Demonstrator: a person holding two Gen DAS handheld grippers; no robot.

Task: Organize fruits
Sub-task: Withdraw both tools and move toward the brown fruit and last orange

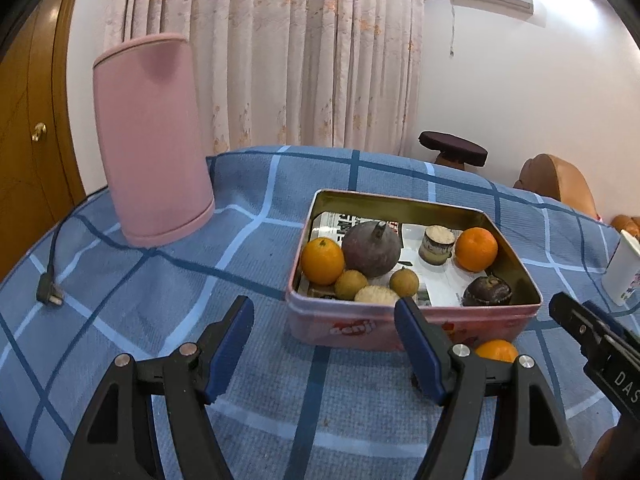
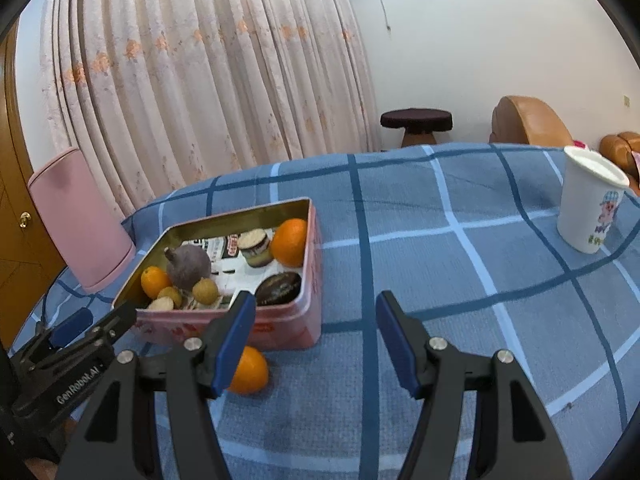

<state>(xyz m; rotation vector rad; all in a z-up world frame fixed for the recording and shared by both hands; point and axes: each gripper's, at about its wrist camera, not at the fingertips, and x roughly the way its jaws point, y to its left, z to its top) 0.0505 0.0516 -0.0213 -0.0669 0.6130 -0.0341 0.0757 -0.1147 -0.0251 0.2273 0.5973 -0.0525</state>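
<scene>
One orange [image 2: 248, 370] before fruit-filled tin [image 2: 288, 320]

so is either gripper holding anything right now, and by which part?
Nothing is held. The left gripper and right gripper both stand open over the tablecloth; the loose orange lies untouched beside the tin.

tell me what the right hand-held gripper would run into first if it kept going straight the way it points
Probably nothing but the blue checked tablecloth: the right hand-held gripper points down past the right side of the pink tin, with the loose orange left of its line. Depth is hard to judge.
</scene>
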